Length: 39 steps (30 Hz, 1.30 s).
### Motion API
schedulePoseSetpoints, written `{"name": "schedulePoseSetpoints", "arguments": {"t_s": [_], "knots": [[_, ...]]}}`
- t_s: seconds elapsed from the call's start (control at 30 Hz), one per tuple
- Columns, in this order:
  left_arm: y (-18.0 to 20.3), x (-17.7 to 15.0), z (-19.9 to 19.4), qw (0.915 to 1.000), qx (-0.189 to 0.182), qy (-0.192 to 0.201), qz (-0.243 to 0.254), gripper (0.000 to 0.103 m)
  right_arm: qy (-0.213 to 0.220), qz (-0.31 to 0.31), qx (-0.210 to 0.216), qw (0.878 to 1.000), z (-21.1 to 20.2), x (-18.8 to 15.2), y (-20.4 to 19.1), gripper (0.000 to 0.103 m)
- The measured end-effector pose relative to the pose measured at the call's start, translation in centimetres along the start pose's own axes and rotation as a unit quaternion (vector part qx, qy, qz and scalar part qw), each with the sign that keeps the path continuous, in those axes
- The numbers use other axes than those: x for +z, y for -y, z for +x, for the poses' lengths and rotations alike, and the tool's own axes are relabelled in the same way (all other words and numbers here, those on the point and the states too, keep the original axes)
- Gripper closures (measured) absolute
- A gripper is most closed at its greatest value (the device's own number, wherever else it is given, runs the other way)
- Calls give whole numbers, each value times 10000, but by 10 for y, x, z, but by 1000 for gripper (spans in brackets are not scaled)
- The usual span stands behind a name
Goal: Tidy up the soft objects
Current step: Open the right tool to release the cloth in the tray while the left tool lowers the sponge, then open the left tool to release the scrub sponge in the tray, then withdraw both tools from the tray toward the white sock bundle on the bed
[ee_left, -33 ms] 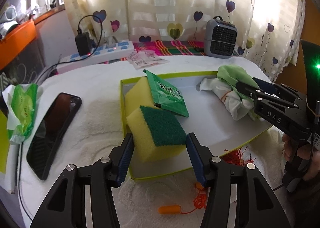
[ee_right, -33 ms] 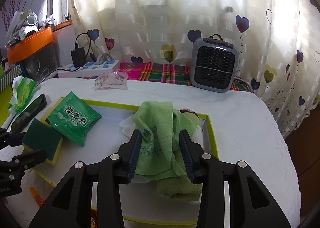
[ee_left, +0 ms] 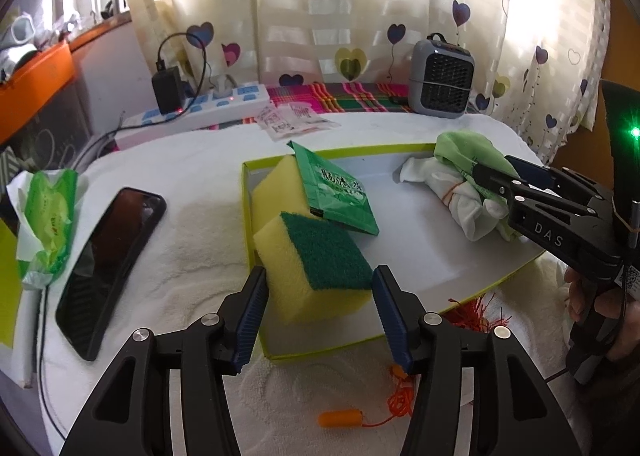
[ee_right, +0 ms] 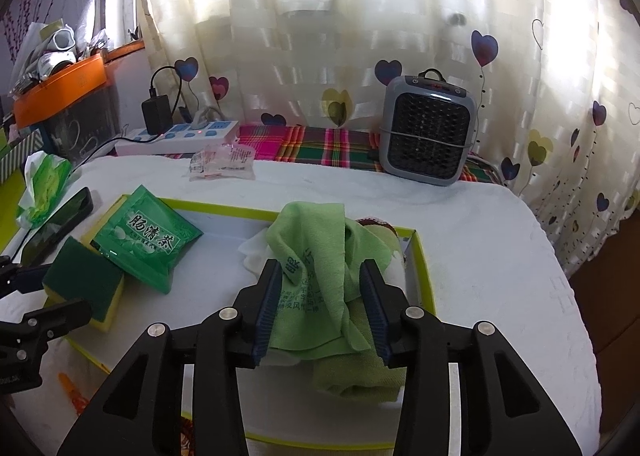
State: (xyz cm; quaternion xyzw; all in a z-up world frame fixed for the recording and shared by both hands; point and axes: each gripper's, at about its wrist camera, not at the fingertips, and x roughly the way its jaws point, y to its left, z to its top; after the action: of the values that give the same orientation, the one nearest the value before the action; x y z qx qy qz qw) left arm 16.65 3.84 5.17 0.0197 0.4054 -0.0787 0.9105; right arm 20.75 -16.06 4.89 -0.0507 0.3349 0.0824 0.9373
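A yellow sponge (ee_left: 316,268) with a dark green scouring top sits in the near left corner of a shallow lime-rimmed tray (ee_left: 360,344), directly between the left gripper (ee_left: 320,310) fingers, which stand released with gaps on both sides. Beyond those fingers a green tea packet (ee_left: 340,191) leans on a second yellow sponge (ee_left: 276,187). The right gripper (ee_right: 322,306) fingers flank a crumpled green cloth (ee_right: 316,256) lying over white fabric (ee_left: 460,195) at the tray's other end; they are parted and I cannot tell whether the pads touch it. Left of the left fingers lie a black phone (ee_left: 108,268) and a tissue pack (ee_left: 48,223) on the towel-covered surface (ee_left: 180,175); below them, an orange earplug (ee_left: 340,418) on a cord. Farther off stand a grey heater (ee_right: 428,135) and power strip (ee_right: 180,135).
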Motion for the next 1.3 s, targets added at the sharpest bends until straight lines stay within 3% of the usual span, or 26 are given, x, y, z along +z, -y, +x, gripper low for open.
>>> {"name": "schedulePoseSetpoints", "arguments": {"t_s": [0.73,1.3], "knots": [[5,-10,-10,10000,-70,-33,15,46,87,62,-7,9999,-14,-5,0,55],[16,-30,-42,9999,-73,143,17,46,235,209,154,9994,-53,-23,1,48]]}}
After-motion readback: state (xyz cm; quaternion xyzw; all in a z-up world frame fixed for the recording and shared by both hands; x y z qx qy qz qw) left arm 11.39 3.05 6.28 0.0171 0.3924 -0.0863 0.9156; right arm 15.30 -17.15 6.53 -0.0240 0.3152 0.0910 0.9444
